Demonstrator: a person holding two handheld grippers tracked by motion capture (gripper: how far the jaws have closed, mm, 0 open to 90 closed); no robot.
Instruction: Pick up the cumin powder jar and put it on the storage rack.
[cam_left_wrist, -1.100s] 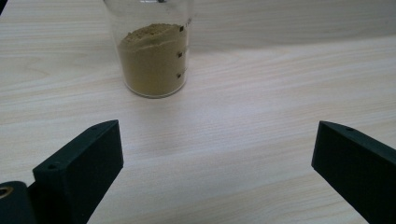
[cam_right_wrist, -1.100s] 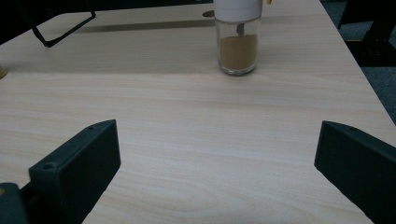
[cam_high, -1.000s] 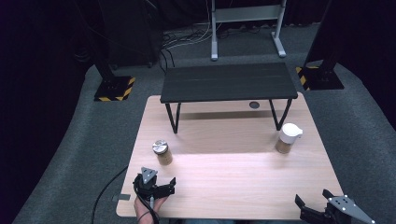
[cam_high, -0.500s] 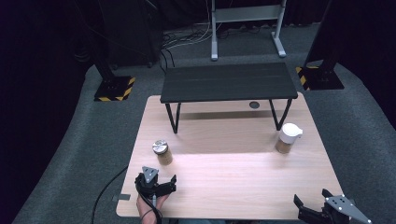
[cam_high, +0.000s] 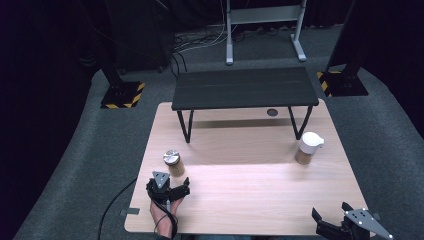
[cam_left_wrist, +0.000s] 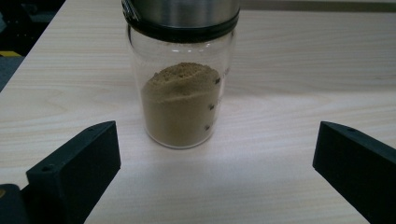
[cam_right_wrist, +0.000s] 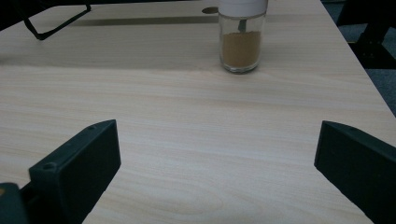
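Left gripper (cam_high: 176, 189): jaws spread wide, near table's front-left edge, aimed at steel-lidded jar (cam_high: 172, 162) just ahead, not touching.
Right gripper (cam_high: 334, 226): jaws wide apart, holding nothing, at front-right corner.
White-lidded jar (cam_high: 308, 148): far right, near the side edge.
Open room: bare table (cam_high: 250, 190) between jars.
Left gripper view: brown powder (cam_left_wrist: 180, 105), graduation marks on glass.

High view is looking forward and down over the whole table (cam_high: 250, 185). Left gripper view is sitting low, right up close to the metal-lidded jar (cam_left_wrist: 181, 79); right gripper view is facing the white-lidded jar (cam_right_wrist: 241, 39) from farther back.
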